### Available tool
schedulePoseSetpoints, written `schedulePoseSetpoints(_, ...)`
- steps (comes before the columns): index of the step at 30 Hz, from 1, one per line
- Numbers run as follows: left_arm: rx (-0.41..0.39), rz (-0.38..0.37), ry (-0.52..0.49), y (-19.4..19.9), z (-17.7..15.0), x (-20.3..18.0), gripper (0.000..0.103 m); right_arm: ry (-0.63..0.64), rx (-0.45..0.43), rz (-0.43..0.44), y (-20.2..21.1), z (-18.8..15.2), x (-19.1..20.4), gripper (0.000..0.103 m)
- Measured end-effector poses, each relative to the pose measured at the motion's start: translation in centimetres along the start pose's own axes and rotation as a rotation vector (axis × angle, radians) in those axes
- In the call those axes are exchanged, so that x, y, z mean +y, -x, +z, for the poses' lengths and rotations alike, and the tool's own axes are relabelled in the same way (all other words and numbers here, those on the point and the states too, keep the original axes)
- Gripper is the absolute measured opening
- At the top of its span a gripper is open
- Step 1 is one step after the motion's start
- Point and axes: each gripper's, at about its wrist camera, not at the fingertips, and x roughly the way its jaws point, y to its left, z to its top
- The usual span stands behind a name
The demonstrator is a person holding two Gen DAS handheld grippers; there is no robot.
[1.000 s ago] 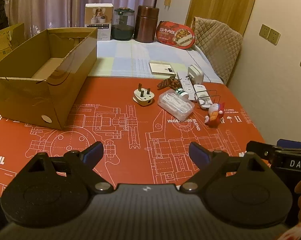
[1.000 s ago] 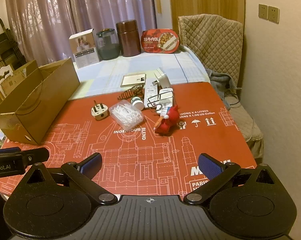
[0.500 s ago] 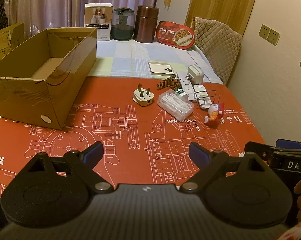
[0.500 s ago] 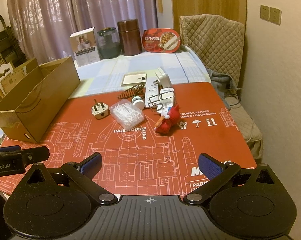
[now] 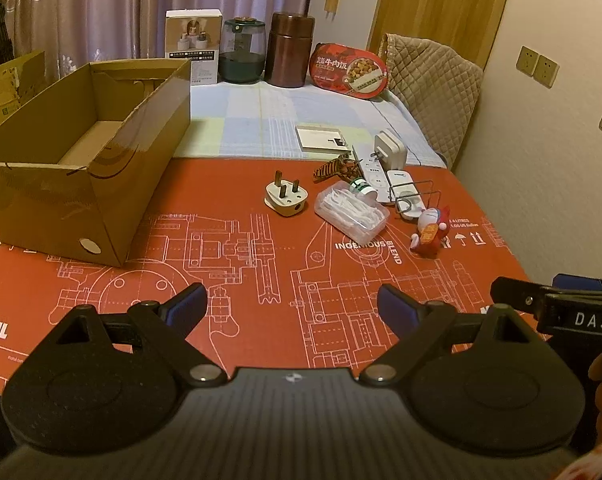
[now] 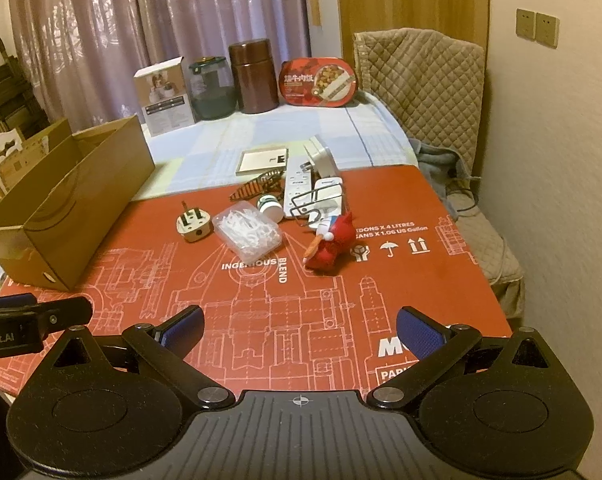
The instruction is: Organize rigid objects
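Nearest us: both tools low over the red mat, jaws spread wide, nothing between them. Left gripper released and empty; right gripper likewise. Neither touches anything.

Mid-table, the clutter to sort sits in one tight cluster, well apart from our fingers. The red figurine lies closest on the right side, tipped over. Just left of it is the clear plastic case of white picks, then the three-pin plug resting prongs up. Behind these, a small white bottle on its side, a wire clip over a white power strip with an adapter plugged in, and a striped hair claw.

Left side: the cardboard box, open on top and bare inside as far as we see. We judge it the destination.

Our reading of the step: choose a first piece and approach.
- Take an outlying item first, the plug for the left tool or the figurine for the right, so we do not disturb the pile.
- Close across the plug's flat body, not the prongs.
- The clear case looks slick and wide; grip it across its short side.
- Leave the tangled wire clip and strip for last.

Far edge: carton, jars and a food tray on the pale cloth, not ours to move, we think.
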Motion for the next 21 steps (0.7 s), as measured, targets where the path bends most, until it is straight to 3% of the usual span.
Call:
schedulePoseSetpoints(18, -0.021, -0.003, -0.074, -7.4, 3.3, 0.4, 0.089, -0.023, -0.055, 0.003, -5.6, 2.0, -1.9, 0.1)
schedulePoseSetpoints(21, -0.026, -0.019, -0.104, -9.2, 4.1, 0.4, 0.089, -0.018, -0.052, -0.011, -7.4, 2.3, -2.1, 0.094)
